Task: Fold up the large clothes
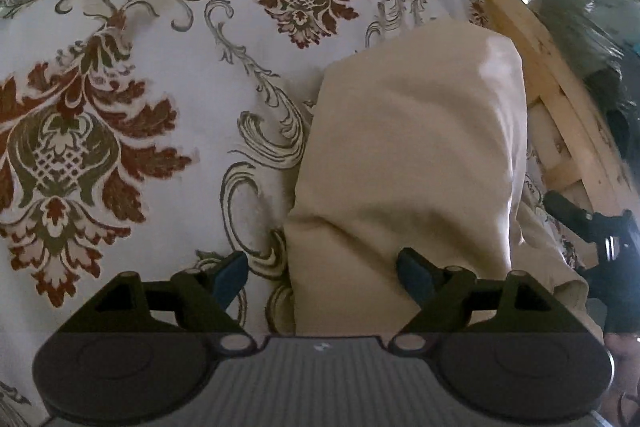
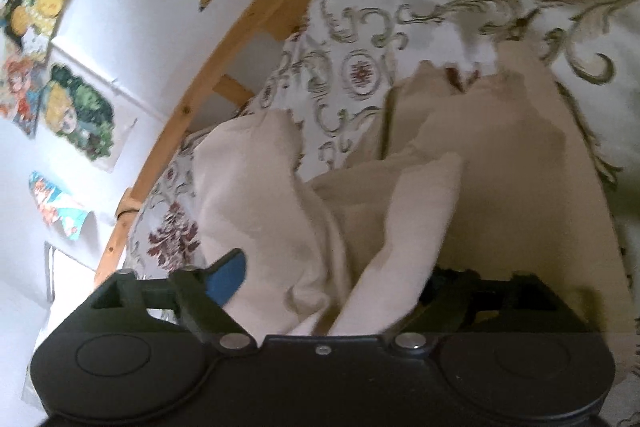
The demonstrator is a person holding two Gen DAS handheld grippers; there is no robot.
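Beige cotton garment, folded into a long panel, lying on a white bedspread with red and olive damask flowers, close to a pale wooden bed frame. Left gripper poised over the garment's near end, black jaws spread wide, blue pads clear of the cloth; nothing pinched. Right gripper also spread, one blue pad showing, the other hidden under loose beige folds draped between the jaws, not clamped. Seen in the right wrist view: the same garment bunched and rumpled near the bed edge. Beyond the frame, white wall with colourful cartoon pictures. Right gripper's black body visible at the left view's far right edge.
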